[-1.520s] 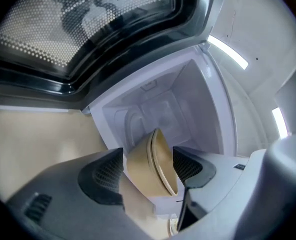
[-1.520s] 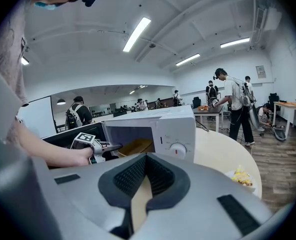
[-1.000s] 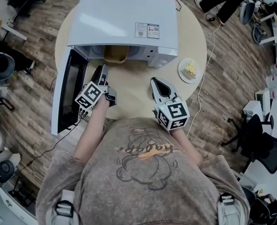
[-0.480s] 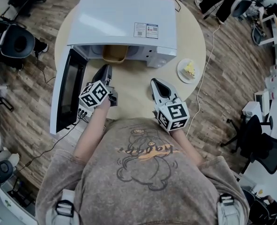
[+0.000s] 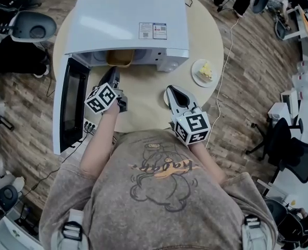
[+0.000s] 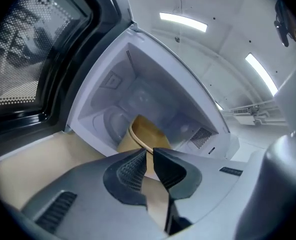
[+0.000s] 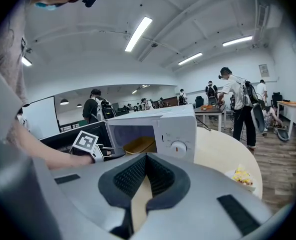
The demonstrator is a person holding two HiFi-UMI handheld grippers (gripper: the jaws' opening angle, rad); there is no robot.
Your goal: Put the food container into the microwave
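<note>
The tan food container (image 5: 120, 58) sits inside the open white microwave (image 5: 127, 25), near the front of the cavity. In the left gripper view the container (image 6: 143, 133) lies just beyond my left gripper (image 6: 148, 156), whose jaws are shut with nothing between them. From above, the left gripper (image 5: 112, 74) hovers over the table just in front of the microwave's opening. My right gripper (image 5: 171, 91) is held lower on the table, right of centre, shut and empty. In the right gripper view the container (image 7: 140, 144) shows through the opening.
The microwave door (image 5: 70, 100) hangs wide open to the left, beside my left arm. A white plate with yellow food (image 5: 203, 73) sits at the table's right edge. The round wooden table (image 5: 148, 95) carries a cable; chairs and people stand around.
The left gripper has drifted slightly closer to the microwave opening. The right gripper has stayed put, and the container still rests inside.
</note>
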